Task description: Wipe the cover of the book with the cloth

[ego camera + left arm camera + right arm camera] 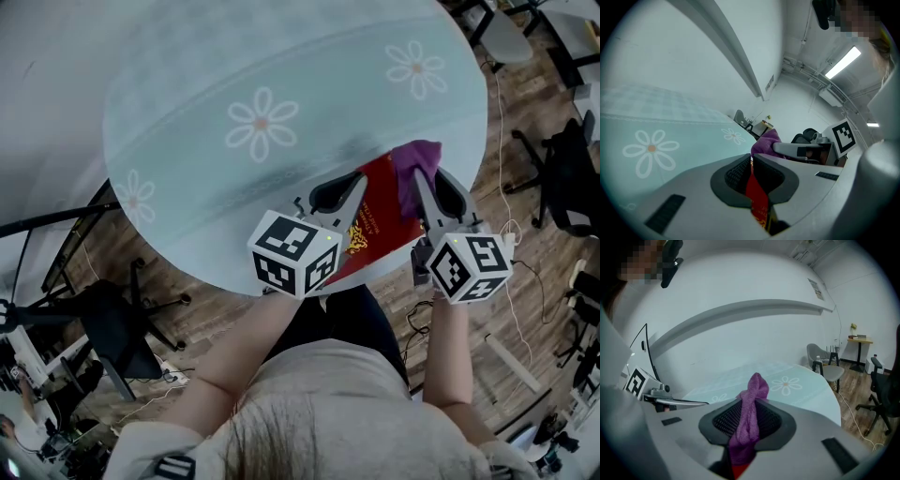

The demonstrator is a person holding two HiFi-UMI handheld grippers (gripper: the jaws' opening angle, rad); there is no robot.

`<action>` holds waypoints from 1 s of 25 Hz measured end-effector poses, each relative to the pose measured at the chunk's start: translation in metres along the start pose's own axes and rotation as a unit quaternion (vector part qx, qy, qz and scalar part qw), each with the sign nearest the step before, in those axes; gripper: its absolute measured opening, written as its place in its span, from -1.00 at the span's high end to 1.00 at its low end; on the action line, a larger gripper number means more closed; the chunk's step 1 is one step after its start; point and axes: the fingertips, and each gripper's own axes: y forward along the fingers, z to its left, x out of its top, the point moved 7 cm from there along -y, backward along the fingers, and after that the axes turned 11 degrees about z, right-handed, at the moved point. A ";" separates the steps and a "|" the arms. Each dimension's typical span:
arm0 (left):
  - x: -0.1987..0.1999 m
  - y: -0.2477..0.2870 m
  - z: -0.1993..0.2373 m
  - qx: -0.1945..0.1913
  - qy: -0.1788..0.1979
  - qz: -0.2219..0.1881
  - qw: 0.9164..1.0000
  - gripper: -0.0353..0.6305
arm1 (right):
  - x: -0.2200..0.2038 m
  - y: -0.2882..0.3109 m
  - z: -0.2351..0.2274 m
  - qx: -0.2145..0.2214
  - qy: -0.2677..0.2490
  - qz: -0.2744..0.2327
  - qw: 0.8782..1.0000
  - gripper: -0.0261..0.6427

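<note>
A red book [380, 217] with a gold emblem is held tilted above the near edge of the round table [281, 84]. My left gripper [339, 195] is shut on the book's left edge; the red cover [756, 199] shows pinched between its dark pads. My right gripper [424, 183] is shut on a purple cloth [413, 172], bunched against the book's upper right part. In the right gripper view the cloth [749, 420] sticks up from between the jaws. From the left gripper view the cloth [765, 142] shows beyond the jaws, next to the right gripper.
The table wears a pale green cover with white daisy prints [262, 122]. Black office chairs stand on the wood floor at left [112, 323] and at right [567, 173]. Cables [511, 309] trail on the floor by the person's legs.
</note>
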 end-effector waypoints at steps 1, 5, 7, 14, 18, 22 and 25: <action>0.000 0.002 0.001 -0.001 -0.002 0.001 1.000 0.80 | -0.001 0.003 -0.001 -0.001 0.002 0.003 1.000 0.65; 0.001 0.007 0.005 -0.004 -0.010 0.009 1.000 0.80 | -0.002 0.013 -0.005 -0.004 0.003 0.014 1.000 0.65; 0.000 0.008 0.008 -0.009 -0.020 0.010 1.000 0.80 | -0.004 0.017 -0.005 -0.006 0.002 0.020 1.000 0.65; -0.003 0.012 0.013 -0.005 -0.034 0.016 0.999 0.80 | -0.014 0.024 -0.009 -0.007 0.002 0.036 0.999 0.65; -0.005 0.010 0.019 -0.005 -0.041 0.015 0.999 0.80 | -0.018 0.032 -0.007 -0.007 0.003 0.042 0.999 0.65; -0.008 0.012 0.019 -0.010 -0.045 0.019 0.999 0.80 | -0.021 0.037 -0.009 -0.012 0.004 0.047 0.999 0.65; -0.009 0.013 0.017 -0.013 -0.043 0.018 0.999 0.80 | -0.023 0.039 -0.010 -0.017 -0.007 0.056 0.998 0.65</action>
